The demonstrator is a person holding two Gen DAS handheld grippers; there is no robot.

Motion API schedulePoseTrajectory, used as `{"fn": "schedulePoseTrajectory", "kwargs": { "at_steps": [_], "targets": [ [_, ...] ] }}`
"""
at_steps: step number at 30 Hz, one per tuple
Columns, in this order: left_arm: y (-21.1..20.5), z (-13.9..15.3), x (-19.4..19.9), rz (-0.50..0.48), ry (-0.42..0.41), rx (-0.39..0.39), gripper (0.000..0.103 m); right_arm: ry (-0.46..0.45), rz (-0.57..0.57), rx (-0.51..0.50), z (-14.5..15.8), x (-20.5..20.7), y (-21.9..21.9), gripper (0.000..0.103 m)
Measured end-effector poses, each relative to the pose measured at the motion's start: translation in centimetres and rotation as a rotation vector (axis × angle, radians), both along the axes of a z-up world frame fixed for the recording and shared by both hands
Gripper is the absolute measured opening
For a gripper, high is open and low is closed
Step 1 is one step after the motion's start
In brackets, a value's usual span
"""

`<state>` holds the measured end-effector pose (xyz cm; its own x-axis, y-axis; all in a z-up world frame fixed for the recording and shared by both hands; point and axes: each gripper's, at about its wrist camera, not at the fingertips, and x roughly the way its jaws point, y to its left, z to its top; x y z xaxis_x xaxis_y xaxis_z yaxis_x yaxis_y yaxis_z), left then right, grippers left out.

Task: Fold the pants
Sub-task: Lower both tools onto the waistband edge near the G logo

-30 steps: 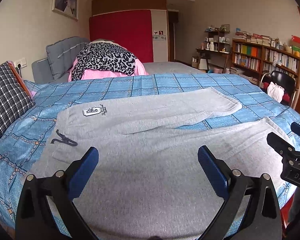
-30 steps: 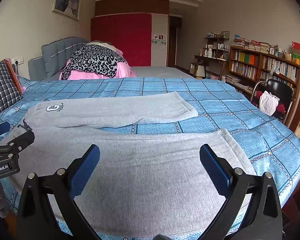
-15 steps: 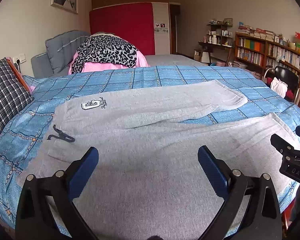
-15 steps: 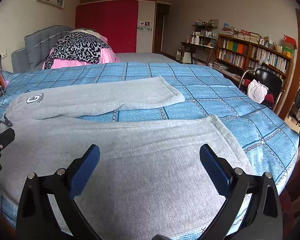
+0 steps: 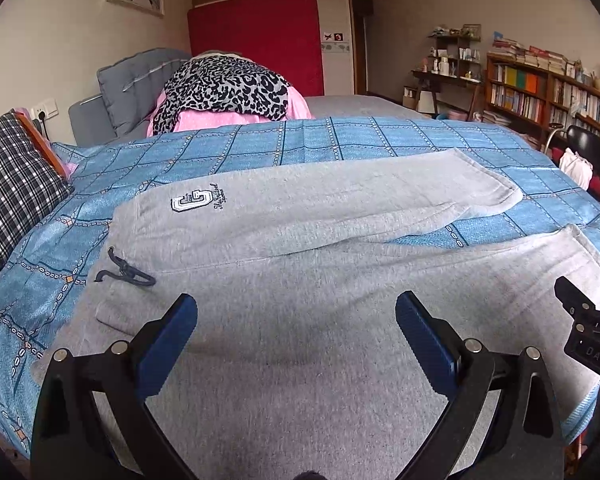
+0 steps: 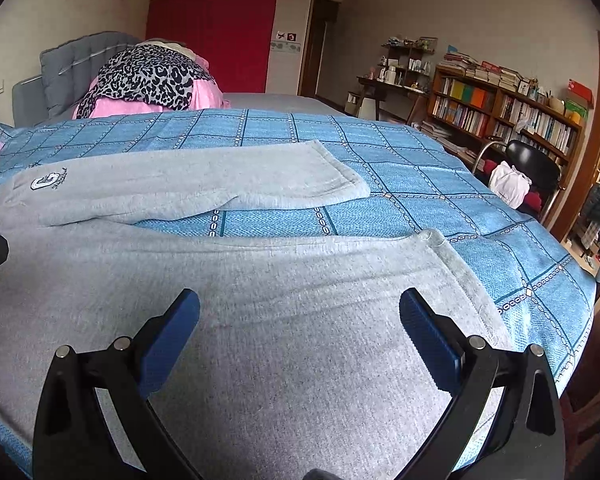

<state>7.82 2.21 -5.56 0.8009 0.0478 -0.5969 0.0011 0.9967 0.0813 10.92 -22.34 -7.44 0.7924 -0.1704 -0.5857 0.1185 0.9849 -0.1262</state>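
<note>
Blue checked bedding (image 5: pixel 340 140) covers the bed that fills both of my views, with a bookshelf (image 6: pixel 508 112) at upper right and a leopard-print heap (image 5: pixel 224 88) in the upper middle. I see my left gripper (image 5: pixel 296 320) at the bottom of its frame, level and pointing straight ahead, its blue ribbed pads spread wide with nothing between them. My right gripper (image 6: pixel 300 316) sits likewise in its own frame, also released; its black tip pokes into the right edge of the left view. Soft grey fleece pants (image 5: pixel 320 264) lie flat across the middle of both frames, legs parted, with a stitched logo (image 5: pixel 192 202) and a dark drawstring (image 5: pixel 124 274) at left.
</note>
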Motion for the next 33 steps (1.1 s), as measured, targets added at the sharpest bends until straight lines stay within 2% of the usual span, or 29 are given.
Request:
{"fn": "schedulePoseTrajectory", "kwargs": {
  "at_steps": [18,26,33],
  "targets": [
    [0.6,-1.2,4.6,0.021,0.071,0.041,0.098,0.064,-0.011,-0.027,-1.9,4.8,-0.5,0.101],
    [3.1,-0.5,7.2,0.048,0.093,0.049,0.098,0.078,-0.007,-0.061,-1.7,7.2,-0.5,0.101],
    [5.8,0.1,9.7,0.073,0.118,0.019,0.098,0.078,0.025,-0.1,-1.0,10.1,0.4,0.101]
  ]
}}
